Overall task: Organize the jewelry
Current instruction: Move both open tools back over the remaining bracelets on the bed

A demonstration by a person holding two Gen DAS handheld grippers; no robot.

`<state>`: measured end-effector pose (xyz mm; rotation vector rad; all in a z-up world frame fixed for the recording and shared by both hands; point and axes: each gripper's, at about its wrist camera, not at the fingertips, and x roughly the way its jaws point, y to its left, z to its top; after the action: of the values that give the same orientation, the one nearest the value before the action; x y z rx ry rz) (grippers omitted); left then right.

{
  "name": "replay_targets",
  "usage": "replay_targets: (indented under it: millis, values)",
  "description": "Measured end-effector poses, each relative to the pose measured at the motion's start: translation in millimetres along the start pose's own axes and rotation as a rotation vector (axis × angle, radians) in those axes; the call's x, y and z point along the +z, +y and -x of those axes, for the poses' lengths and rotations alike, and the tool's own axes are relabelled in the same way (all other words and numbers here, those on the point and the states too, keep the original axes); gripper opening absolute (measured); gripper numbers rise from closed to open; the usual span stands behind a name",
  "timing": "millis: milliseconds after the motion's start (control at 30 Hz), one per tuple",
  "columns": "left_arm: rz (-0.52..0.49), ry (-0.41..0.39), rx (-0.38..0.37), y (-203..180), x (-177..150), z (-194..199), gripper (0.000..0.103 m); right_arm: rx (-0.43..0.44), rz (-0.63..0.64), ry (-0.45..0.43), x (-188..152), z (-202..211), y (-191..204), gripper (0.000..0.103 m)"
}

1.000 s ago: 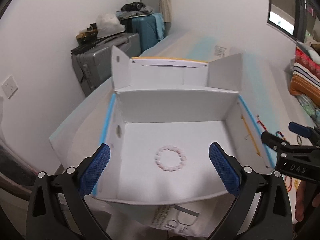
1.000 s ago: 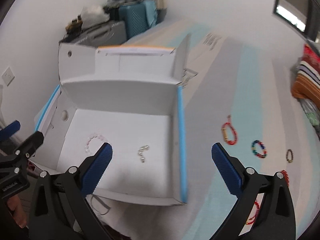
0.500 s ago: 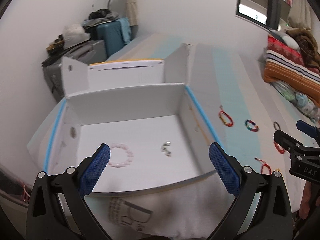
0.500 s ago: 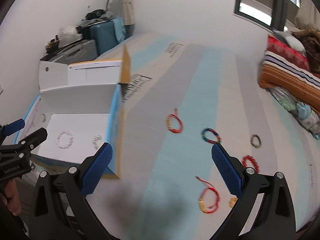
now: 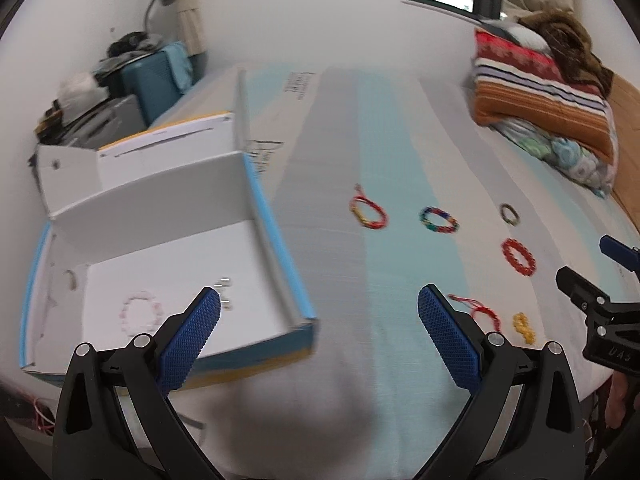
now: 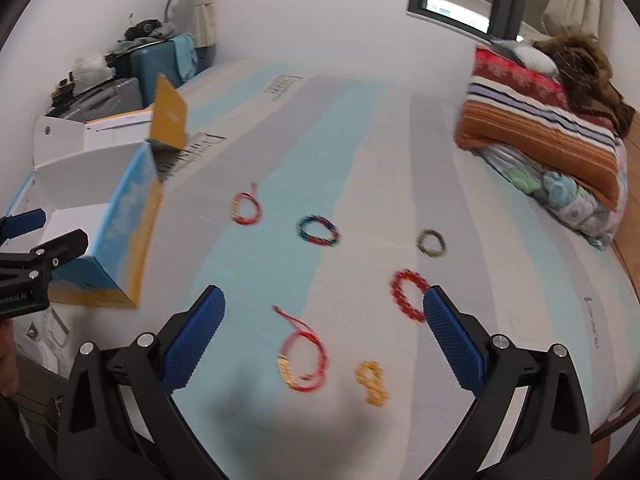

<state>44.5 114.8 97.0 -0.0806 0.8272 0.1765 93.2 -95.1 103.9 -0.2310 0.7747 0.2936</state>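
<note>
Bracelets (image 5: 139,314) inside white box (image 5: 168,184)

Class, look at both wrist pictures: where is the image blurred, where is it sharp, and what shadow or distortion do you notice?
Left wrist view: box edges smear with motion blur, the left gripper is sharp, a soft shadow lies beneath it. Right wrist view: the bracelets are smeared, the right gripper is crisp, and the fisheye bends the bed stripes.

Loose bracelets (image 6: 318,231) beside open box (image 6: 120,240)

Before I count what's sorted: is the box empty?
Not empty. The box holds a pale pink bracelet and small silver pieces on its floor.
</note>
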Motion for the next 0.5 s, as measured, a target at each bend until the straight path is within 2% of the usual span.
replay_targets:
  millis: [233,500]
  values:
    - [-0.068,0.021,-0.042,-53.4,-7.9,-22.6,0.098,-0.017,-0.05,0.045,-31.2,-19.0,-44.0,0.095]
    - [-0.13,0.069,-0.065,-100.0,-22.0,-61.6,0.097,-0.009,-0.114,0.1,-58.4,-44.4,-73.6,0.095]
